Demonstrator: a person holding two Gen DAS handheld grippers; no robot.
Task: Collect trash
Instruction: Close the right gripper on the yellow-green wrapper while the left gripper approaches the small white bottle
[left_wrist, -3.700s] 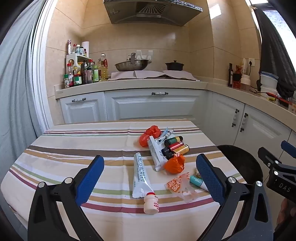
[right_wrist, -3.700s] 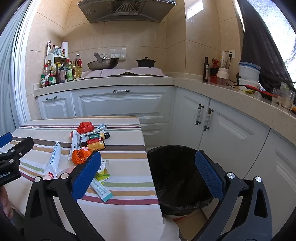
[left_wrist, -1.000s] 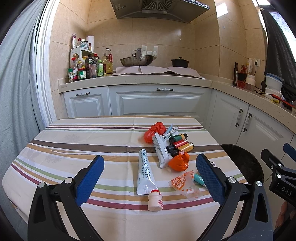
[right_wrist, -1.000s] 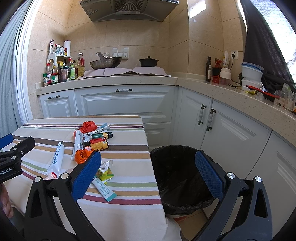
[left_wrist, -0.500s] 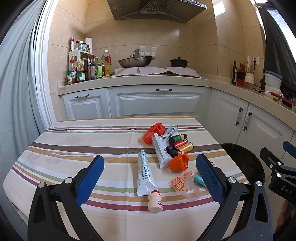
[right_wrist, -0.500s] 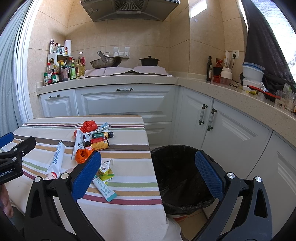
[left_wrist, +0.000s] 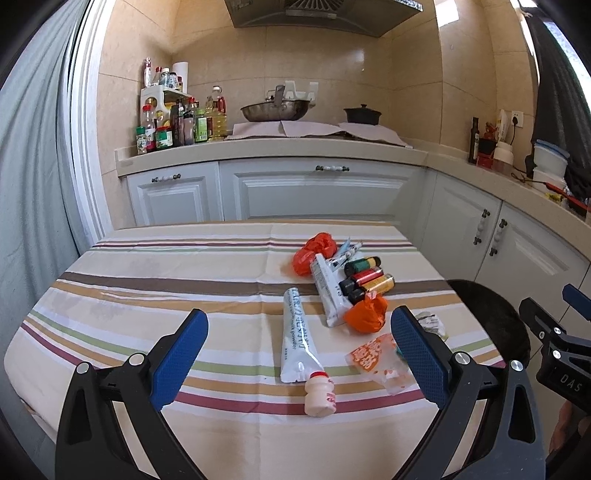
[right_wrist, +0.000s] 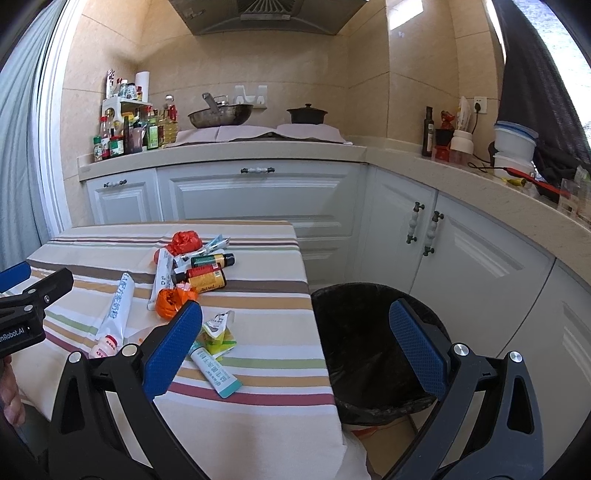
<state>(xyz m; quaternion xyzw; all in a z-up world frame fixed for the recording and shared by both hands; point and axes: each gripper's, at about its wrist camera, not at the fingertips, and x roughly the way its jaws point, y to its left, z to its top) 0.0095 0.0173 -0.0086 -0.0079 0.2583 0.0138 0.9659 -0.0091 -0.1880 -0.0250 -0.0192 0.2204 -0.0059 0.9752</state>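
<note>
- Left tongs (left_wrist: 299, 350): spread wide, nothing between the pads, hovering over the near edge of the bench (left_wrist: 147, 280). Right tongs (right_wrist: 295, 343): also spread and empty, near the bench's right near corner, looking partly over the bin (right_wrist: 369, 332).
- The trash lies in a loose cluster on the right half of the bench, from mid-depth to the near edge. Nothing is in the bin that we can make out; its inside is too dark to tell.
- Items nearest the left tongs: a small white drink bottle (left_wrist: 319, 393) on its side by the near edge, its neck touching the flat end of a long white tube (left_wrist: 295, 332). We judge the bottle light, stiff and prone to roll, so grip across its waist.
- The tube looks soft and flattened; take it mid-length, across the width.
- Orange crumpled bag (left_wrist: 365, 314) and red crumpled bag (left_wrist: 314, 253): soft, very light, easy to pinch anywhere.
- Clear snack wrapper (left_wrist: 376, 362): thin and probably slippery, lying flat. Best picked at a raised fold.
- Three small dark bottles (left_wrist: 365, 277) lie side by side, touching. Likely rigid; they may roll if nudged.
- Teal-and-white tube (right_wrist: 216, 371) and a folded green carton (right_wrist: 218, 332) sit just beside the right tongs.
- Room: the left half of the bench is bare. The bin stands on the floor just off the right edge, mouth open, with cabinet doors close behind it.
</note>
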